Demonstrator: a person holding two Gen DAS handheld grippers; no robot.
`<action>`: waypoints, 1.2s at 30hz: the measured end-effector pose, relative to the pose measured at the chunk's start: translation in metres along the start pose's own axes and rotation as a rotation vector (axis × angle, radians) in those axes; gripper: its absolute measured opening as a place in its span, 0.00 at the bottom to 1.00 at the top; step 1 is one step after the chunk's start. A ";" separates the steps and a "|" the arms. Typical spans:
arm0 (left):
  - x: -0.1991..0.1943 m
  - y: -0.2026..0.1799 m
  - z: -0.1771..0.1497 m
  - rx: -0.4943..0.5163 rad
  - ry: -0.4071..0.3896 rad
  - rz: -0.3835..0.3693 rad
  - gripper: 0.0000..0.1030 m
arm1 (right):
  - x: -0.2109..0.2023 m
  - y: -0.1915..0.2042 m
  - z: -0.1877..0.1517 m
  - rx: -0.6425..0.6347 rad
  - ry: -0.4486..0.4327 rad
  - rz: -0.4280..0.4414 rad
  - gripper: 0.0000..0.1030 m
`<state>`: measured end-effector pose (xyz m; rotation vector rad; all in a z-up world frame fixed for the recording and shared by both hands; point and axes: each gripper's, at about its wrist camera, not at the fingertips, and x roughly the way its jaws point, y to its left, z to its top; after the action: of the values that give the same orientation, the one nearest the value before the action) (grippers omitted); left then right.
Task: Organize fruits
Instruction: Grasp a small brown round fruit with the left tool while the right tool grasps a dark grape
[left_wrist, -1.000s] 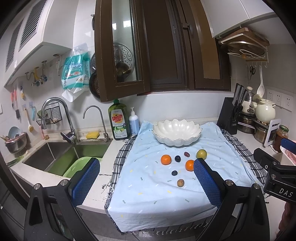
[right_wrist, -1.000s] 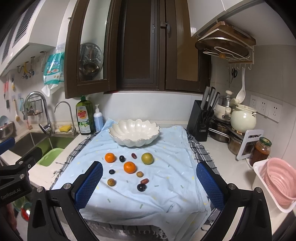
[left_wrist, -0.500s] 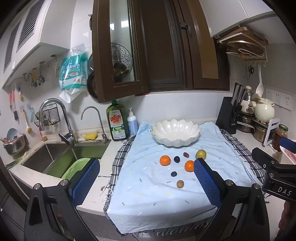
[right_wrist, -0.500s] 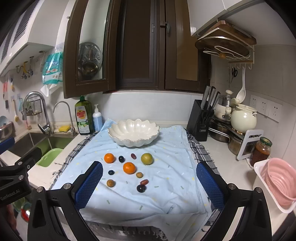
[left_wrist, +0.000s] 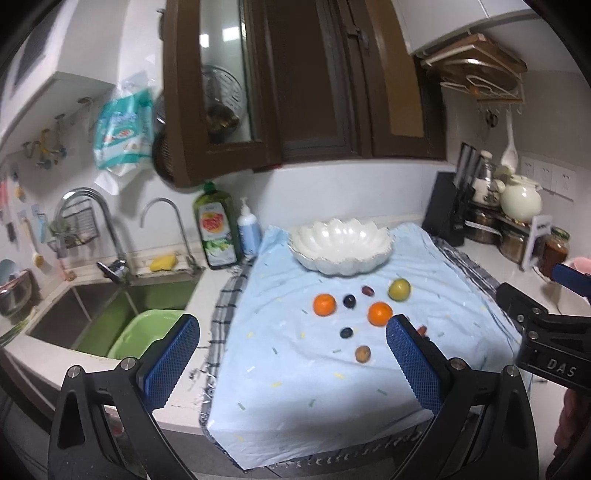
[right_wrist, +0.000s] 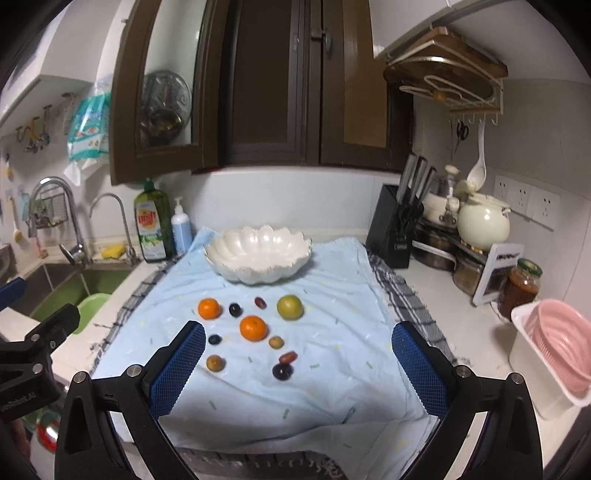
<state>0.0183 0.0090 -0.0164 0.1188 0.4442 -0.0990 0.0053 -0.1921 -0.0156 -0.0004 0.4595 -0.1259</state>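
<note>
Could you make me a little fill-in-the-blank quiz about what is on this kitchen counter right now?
1. The white scalloped bowl holds ____ fruit.
2. The number of orange fruits on the blue cloth is ____.
3. The green fruit lies to the ____ of both oranges, as the right wrist camera sees it.
4. The left gripper and the right gripper both have their jaws ____.

Missing words: no; two; right; open

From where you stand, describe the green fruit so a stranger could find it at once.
Find the white scalloped bowl on the blue cloth. Just in front of it, to the right, sits the green fruit. It is the only green one and the largest, beside two oranges and small dark fruits.
</note>
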 end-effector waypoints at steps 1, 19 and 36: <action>0.005 0.000 -0.002 0.006 0.011 -0.012 1.00 | 0.004 0.002 -0.003 -0.003 0.011 -0.001 0.99; 0.128 -0.044 -0.032 0.124 0.178 -0.167 0.72 | 0.124 0.007 -0.041 -0.098 0.183 0.073 0.86; 0.197 -0.075 -0.065 0.171 0.310 -0.279 0.47 | 0.187 0.012 -0.077 -0.111 0.338 0.150 0.60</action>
<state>0.1586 -0.0698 -0.1670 0.2423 0.7610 -0.3967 0.1391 -0.2005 -0.1675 -0.0543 0.8011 0.0490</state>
